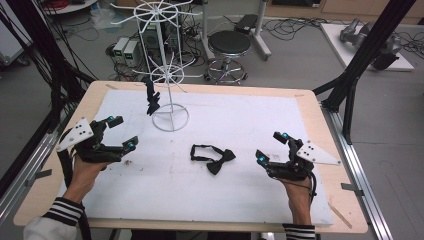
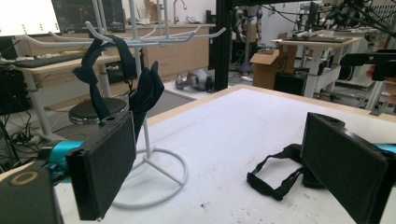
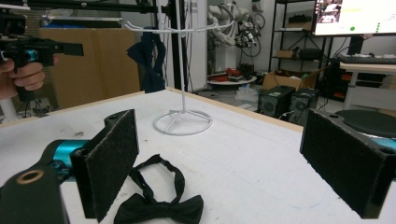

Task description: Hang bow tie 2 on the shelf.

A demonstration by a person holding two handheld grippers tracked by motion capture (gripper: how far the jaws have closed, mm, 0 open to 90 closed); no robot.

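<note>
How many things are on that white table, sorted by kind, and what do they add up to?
Bow ties: 2, a black one lying flat and a dark blue one hanging on the rack
White wire racks: 1
Hand-held grippers: 2, left and right, both open and holding nothing
Total: 5

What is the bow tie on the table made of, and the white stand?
Bow tie: looks like soft black cloth, since its strap lies limp and curled on the table and nothing on it shines. Stand: probably thin metal wire with a smooth white coat, as its rods are slim, stiff and evenly white.
</note>
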